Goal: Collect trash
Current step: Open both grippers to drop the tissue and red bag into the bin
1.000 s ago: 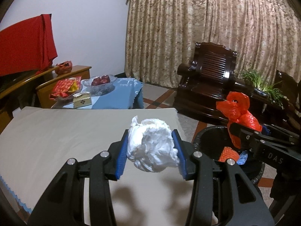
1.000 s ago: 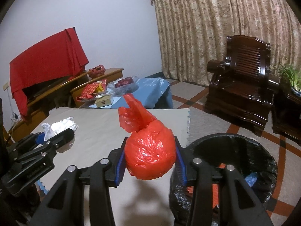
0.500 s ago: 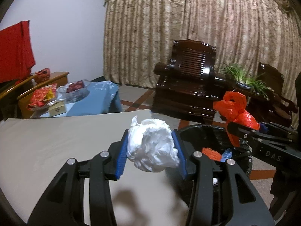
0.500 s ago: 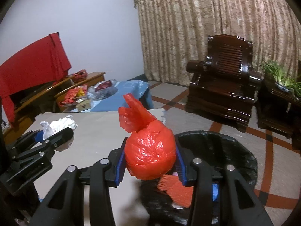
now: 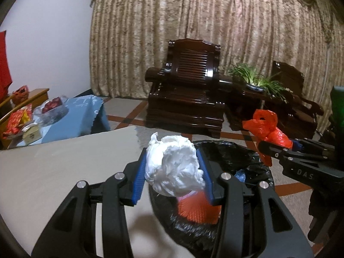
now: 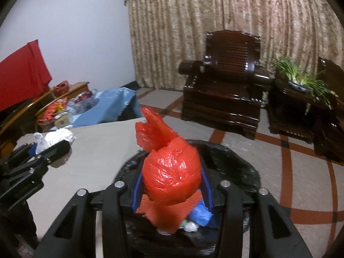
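Beside the beige-covered bench (image 5: 64, 163), before patterned curtains (image 5: 215, 32) and a dark wooden armchair (image 5: 187, 99), stands a black-lined trash bin (image 6: 236, 163). Left tongs (image 5: 172, 174) clamp a crumpled white plastic bag (image 5: 172, 169) at its rim. Right tongs (image 6: 171, 187) clamp a knotted red plastic bag (image 6: 172, 178) above the bin.

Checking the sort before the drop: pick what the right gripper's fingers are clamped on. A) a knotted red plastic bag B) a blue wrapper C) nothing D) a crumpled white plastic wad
A: in the right wrist view the right gripper pinches a knotted red plastic bag above the black-lined trash bin.
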Available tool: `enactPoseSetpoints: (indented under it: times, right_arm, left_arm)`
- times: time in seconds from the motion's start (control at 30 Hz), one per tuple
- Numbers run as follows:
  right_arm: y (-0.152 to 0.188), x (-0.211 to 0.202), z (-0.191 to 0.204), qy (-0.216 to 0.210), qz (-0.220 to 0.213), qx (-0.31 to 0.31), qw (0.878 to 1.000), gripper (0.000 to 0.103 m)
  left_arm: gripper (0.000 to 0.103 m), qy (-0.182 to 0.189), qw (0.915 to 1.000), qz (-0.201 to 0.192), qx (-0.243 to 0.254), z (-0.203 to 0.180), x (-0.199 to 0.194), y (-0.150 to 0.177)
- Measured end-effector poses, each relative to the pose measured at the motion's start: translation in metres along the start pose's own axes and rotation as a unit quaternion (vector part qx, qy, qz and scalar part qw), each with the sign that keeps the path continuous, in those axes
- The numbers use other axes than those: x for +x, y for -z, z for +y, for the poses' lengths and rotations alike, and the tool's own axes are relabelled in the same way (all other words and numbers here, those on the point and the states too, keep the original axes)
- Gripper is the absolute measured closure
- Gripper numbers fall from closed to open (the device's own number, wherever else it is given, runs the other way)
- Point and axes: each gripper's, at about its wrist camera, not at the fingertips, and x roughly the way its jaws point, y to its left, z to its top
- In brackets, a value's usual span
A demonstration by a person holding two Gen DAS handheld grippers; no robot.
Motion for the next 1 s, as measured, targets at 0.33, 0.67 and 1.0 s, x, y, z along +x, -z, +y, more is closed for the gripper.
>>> enactPoseSetpoints:
  times: [0.33, 0.67, 1.0]
  right_arm:
    - [0.006, 0.028, -0.032, 0.027, 0.021, 0.005, 0.999, 0.059]
    - [0.026, 0.049, -0.048, 0.049, 0.048, 0.014, 0.998, 0.009]
    - [0.016, 0.023, -0.027, 0.019, 0.029, 0.021, 0.999, 0.006]
  left_arm:
    - [0.06, 0.043, 0.9989, 0.013, 0.011, -0.031, 0.056, -0.001]
    - [0.019, 0.084, 0.9962, 0.016, 0.013, -0.029, 0.081, 0.002]
    - [0.006, 0.018, 0.9997, 0.017, 0.005, 0.012, 0.033, 0.003]
